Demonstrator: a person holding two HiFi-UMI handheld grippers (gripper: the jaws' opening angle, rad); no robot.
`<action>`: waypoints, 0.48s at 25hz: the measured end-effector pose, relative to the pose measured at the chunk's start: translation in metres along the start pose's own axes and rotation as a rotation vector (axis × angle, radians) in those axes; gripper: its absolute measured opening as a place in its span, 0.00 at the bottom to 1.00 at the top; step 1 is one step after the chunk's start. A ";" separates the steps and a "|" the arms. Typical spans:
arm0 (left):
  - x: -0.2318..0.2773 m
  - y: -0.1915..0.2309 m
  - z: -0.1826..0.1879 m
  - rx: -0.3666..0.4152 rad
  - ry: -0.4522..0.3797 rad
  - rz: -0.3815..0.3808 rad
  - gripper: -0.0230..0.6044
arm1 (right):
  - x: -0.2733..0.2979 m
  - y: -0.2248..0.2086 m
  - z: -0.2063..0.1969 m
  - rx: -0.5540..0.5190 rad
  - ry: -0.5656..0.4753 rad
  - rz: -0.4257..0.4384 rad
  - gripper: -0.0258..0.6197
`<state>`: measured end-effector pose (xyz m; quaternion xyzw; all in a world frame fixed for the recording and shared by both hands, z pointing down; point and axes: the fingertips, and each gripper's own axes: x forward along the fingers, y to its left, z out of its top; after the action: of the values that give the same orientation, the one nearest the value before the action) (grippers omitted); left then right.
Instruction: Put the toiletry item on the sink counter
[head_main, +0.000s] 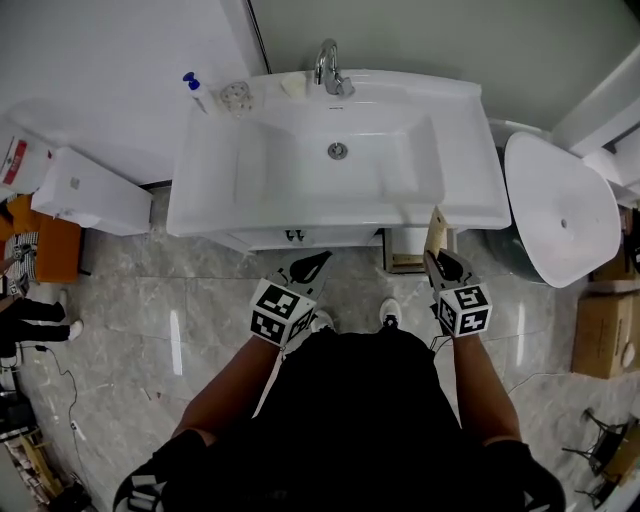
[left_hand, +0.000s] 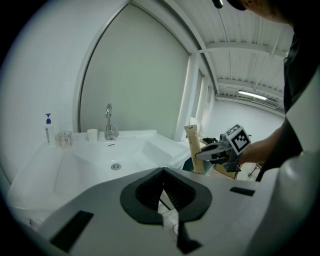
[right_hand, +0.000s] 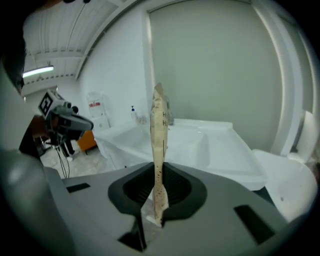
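While our right gripper (head_main: 440, 266) clamps the tan tube (head_main: 436, 230) upright just off the front right corner of the sink counter (head_main: 466, 150), our left gripper (head_main: 312, 268) hangs empty, jaws together. Next, we reckon, comes lifting the tube over the counter and setting it down.

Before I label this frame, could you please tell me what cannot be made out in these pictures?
- Print on the tube: right gripper view, too small and blurred.
- The tube's lower end: head view, hidden by the right gripper.
- What the clear cup holds: head view, too small.
- Label on the pump bottle: head and left gripper views, too small.
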<state>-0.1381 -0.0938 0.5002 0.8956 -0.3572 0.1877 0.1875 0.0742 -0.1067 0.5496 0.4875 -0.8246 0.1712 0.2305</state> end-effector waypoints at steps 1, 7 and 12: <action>0.004 0.002 -0.003 -0.015 0.005 0.016 0.04 | 0.003 -0.003 -0.010 -0.047 0.035 0.010 0.10; 0.034 -0.011 -0.016 -0.095 0.027 0.061 0.04 | 0.019 -0.035 -0.077 -0.259 0.245 0.070 0.10; 0.055 -0.029 -0.033 -0.165 0.059 0.086 0.04 | 0.044 -0.062 -0.146 -0.605 0.459 0.116 0.10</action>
<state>-0.0871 -0.0901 0.5481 0.8549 -0.4040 0.1920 0.2629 0.1413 -0.0934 0.6997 0.2992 -0.7909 0.0378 0.5324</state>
